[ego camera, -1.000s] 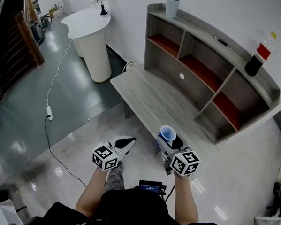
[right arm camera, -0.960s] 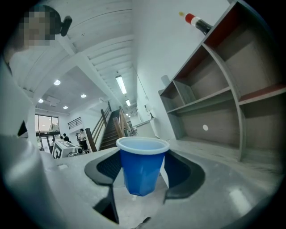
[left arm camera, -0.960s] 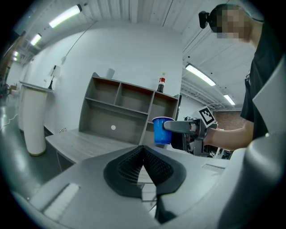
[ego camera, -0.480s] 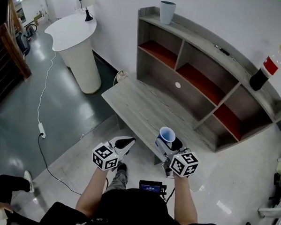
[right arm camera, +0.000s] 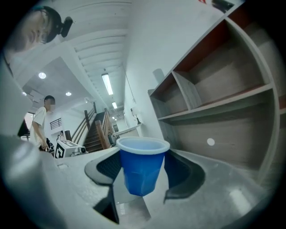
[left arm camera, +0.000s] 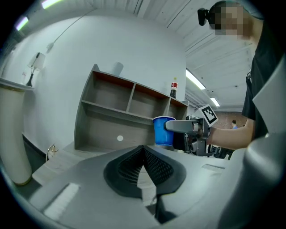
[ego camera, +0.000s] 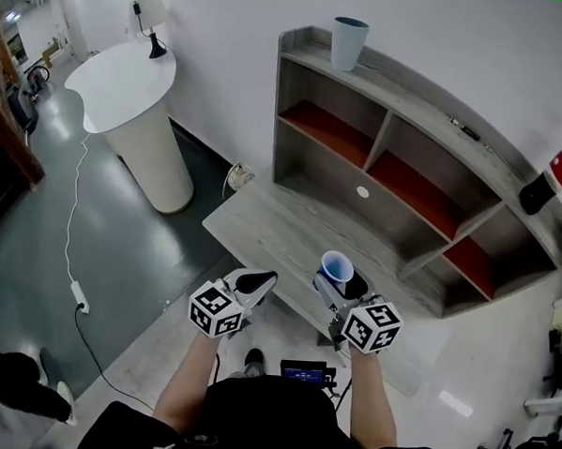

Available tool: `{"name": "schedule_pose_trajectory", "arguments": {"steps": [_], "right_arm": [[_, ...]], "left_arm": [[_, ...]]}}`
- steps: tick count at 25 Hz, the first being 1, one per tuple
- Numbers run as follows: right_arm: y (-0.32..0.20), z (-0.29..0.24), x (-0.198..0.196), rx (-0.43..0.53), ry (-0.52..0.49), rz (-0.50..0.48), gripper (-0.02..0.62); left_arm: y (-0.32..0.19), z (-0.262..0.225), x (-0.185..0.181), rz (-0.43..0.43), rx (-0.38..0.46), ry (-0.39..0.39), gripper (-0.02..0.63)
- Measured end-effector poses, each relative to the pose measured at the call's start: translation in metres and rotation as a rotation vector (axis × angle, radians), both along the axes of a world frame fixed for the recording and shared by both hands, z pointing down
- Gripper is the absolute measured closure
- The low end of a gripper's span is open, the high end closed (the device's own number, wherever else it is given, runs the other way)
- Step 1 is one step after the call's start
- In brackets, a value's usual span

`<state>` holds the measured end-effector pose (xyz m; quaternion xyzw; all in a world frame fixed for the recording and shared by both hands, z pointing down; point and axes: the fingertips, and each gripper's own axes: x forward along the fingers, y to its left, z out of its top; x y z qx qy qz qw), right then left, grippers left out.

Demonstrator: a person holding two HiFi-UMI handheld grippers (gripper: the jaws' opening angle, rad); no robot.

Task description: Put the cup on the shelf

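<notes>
Quick look from my end of the rig. The right gripper (ego camera: pixel 339 280) is pinching the blue cup (ego camera: pixel 336 267), one pad on each side of its wall. The cup sits upright with the rim up, held in the air just over the near edge of the low wooden bench (ego camera: pixel 281 224). The left gripper (ego camera: pixel 256 281) has its jaws pressed together with nothing in them. It hangs off to the cup's 9 o'clock, close but not touching.

In the head view the grey shelf (ego camera: pixel 417 132) with the red-lined bays stands against the wall past the bench, at about 1 o'clock from the cup. A pale teal tumbler (ego camera: pixel 349 42) stands on its top board at 12 o'clock. A cola bottle (ego camera: pixel 549 183) is on the same board way over at 2 o'clock, half cut off by the frame. A white round table (ego camera: pixel 124 79) with a little lamp (ego camera: pixel 151 17) is at 10 o'clock.
</notes>
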<state>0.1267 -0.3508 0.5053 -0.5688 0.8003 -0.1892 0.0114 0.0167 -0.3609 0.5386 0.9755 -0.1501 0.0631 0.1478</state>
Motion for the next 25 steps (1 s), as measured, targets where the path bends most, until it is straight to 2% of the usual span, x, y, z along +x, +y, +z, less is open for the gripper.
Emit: {"name": "schedule_pose_trajectory", "arguments": {"steps": [9,15,25], "right_arm": [[-0.045,-0.002,-0.017,0.009,0.015,0.062,0.302],[-0.051,0.002,-0.013,-0.010,0.021,0.092,0.302],[-0.055,-0.001,0.001,-0.006,0.012,0.069,0.302]], "left_arm": [[-0.060,-0.001,-0.007,0.047,-0.002,0.025,0.604],[-0.064,0.010,0.001,0.087,-0.030,0.021,0.604],[-0.068,0.003,0.019,0.057,-0.030,0.029,0.604]]}}
